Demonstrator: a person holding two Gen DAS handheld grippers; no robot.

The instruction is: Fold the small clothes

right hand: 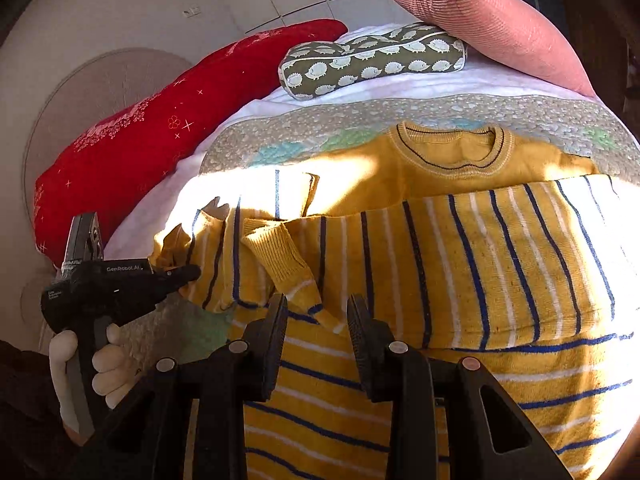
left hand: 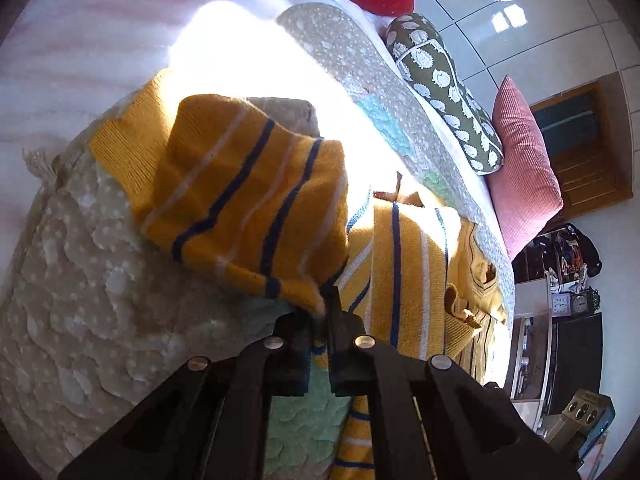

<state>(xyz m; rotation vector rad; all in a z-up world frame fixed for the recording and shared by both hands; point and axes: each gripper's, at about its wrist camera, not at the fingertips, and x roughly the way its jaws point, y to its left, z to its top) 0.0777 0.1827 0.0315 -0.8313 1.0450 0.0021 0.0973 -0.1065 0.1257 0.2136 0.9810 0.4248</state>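
A yellow sweater (right hand: 480, 260) with blue and white stripes lies on the quilt (right hand: 320, 120), its collar (right hand: 452, 148) toward the pillows and its lower part folded up over the chest. My left gripper (left hand: 326, 308) is shut on a bunched edge of the sweater (left hand: 248, 200), lifting a striped fold off the bed. In the right wrist view the left gripper (right hand: 192, 274), held by a white-gloved hand (right hand: 108, 364), pinches the sweater's left side. My right gripper (right hand: 318, 316) hovers over the sweater's near edge, fingers apart, with a ribbed cuff lying loose between them.
A red pillow (right hand: 140, 140), a green hedgehog-print bolster (right hand: 372, 64) and a pink corduroy cushion (right hand: 492, 28) line the far side of the bed. Strong sunlight washes out the bed's middle. Shelves with clocks (left hand: 560, 304) stand beyond the bed's edge.
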